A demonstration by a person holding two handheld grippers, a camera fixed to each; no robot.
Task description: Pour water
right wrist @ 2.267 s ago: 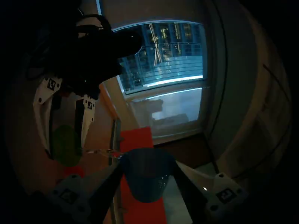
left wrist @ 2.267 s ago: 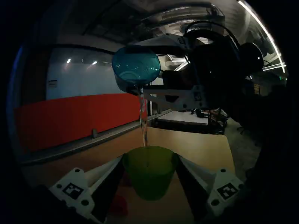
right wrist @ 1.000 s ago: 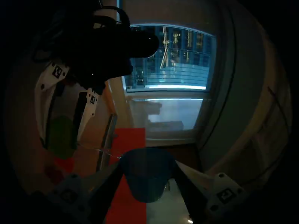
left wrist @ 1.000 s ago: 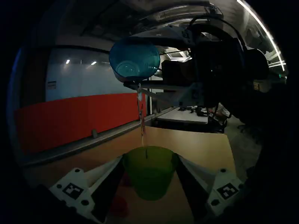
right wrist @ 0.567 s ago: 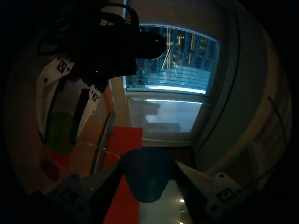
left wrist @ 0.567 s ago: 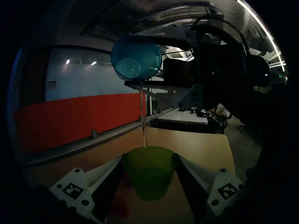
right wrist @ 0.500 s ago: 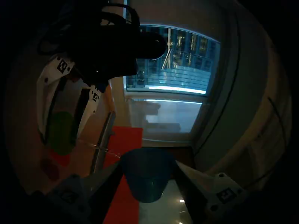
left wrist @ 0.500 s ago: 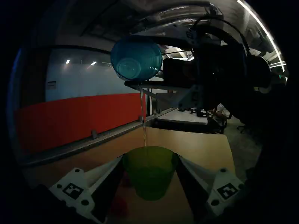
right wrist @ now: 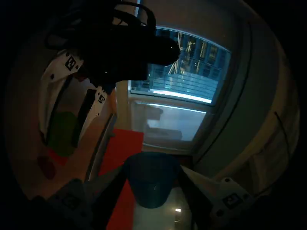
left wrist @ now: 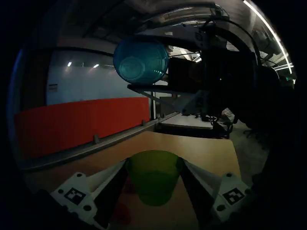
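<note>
In the left gripper view a translucent green cup [left wrist: 153,176] stands upright between my left gripper's [left wrist: 153,180] white fingers, which are shut on its sides. High above it hangs a blue cup [left wrist: 141,60], tipped so its mouth faces the camera, held by the right gripper. No stream runs between the cups. In the right gripper view the blue cup [right wrist: 151,178] is pinched between my right gripper's [right wrist: 151,184] fingers, and the green cup [right wrist: 61,132] shows at the left inside the left gripper's fingers.
A wooden table [left wrist: 199,147] lies under the green cup, with small red objects [left wrist: 122,210] on it near the fingers. A red partition panel [left wrist: 76,122] runs along the table's far side. A large window [right wrist: 180,92] faces the right gripper.
The thin stream of water from the blue cup into the green cup has stopped. The blue cup has tilted further and shifted slightly. The green cup has stayed put.
</note>
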